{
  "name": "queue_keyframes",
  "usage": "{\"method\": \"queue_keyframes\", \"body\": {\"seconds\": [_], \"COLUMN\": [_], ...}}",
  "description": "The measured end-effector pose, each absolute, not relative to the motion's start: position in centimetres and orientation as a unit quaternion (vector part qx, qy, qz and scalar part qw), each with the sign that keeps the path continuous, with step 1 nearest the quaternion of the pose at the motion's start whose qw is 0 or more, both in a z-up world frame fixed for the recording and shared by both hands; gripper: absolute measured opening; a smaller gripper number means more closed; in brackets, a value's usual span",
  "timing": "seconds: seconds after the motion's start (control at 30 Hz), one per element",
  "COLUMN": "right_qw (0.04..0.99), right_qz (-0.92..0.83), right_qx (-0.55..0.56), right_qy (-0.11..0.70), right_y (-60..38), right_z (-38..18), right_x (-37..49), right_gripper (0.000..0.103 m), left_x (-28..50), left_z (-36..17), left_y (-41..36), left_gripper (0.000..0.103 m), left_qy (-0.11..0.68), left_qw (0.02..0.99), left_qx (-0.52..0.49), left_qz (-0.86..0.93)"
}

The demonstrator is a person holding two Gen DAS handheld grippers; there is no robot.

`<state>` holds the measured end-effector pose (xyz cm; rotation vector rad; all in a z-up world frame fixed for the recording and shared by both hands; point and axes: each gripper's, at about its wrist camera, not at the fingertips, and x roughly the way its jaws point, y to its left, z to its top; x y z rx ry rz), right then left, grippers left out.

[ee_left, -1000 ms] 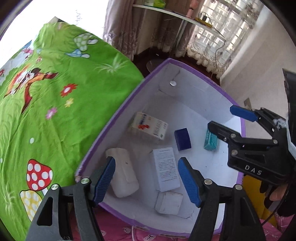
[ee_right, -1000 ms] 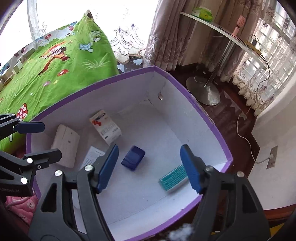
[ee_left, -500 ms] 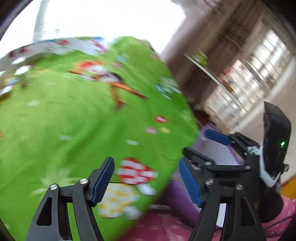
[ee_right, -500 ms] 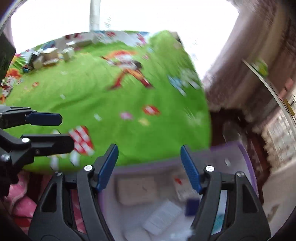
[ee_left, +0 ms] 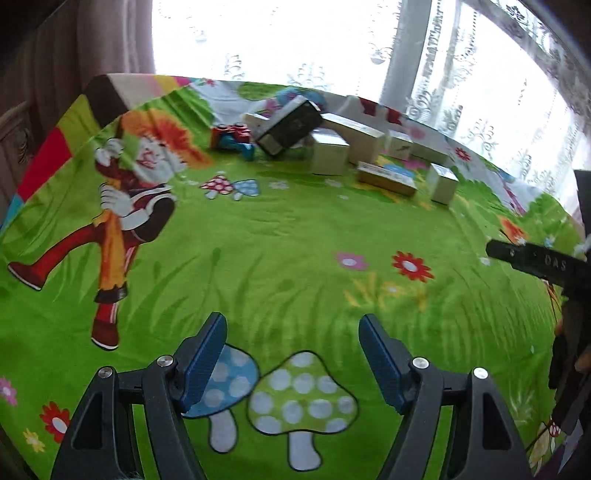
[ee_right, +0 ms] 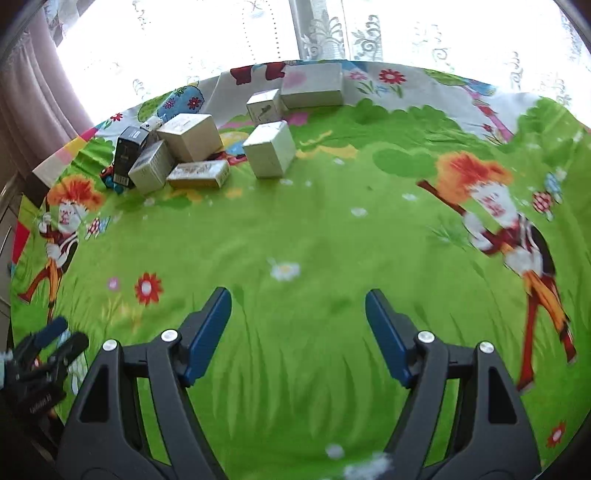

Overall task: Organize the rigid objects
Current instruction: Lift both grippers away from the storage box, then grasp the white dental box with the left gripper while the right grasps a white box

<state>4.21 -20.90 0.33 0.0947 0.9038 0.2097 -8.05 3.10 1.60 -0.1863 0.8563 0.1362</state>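
Both views have swung off the purple bin seen a second ago; it is out of frame. Left gripper [ee_left: 291, 339] spread wide, holding nothing, over the green bedspread [ee_left: 295, 240]. Right gripper [ee_right: 298, 314] also spread, empty. Pile of boxes [ee_right: 192, 151] lies well ahead and left of the right fingers; black box [ee_left: 290, 125] tilted among them, far ahead of the left.

A bed is covered by a green cartoon-printed sheet [ee_left: 295, 236], patterned with mushrooms and flowers, while lace curtains [ee_right: 332, 33] are lit brightly behind it.
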Motion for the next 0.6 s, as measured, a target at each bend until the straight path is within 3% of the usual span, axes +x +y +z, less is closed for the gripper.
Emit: {"method": "queue_keyframes", "body": {"seconds": [0.33,0.37,0.4,0.6], "right_qw": [0.886,0.891,0.898,0.908], "right_qz": [0.068,0.078,0.091,0.105], "right_qx": [0.084,0.077,0.062,-0.017], "right_qy": [0.451,0.44,0.426,0.406], "right_y": [-18.8,-19.0,-19.2,-22.2], "right_z": [-0.6,-0.5,-0.3,0.0], "right_x": [15.6,15.3,14.7,9.1], "right_gripper": [0.078,0.069,0.039,0.037], "left_x": [-7.0,-6.5,-5.9,1.0], "left_z": [2.1,2.3,2.5,3.6], "left_y": [3.1,3.1,2.9,0.3], "left_gripper": [0.075,0.075,0.075,0.079], "left_qy": [0.415,0.419,0.421,0.434], "left_qw": [0.9,0.897,0.895,0.873], "left_qx": [-0.109,-0.123,-0.133,-0.217], "left_qz": [0.069,0.065,0.063,0.057]}}
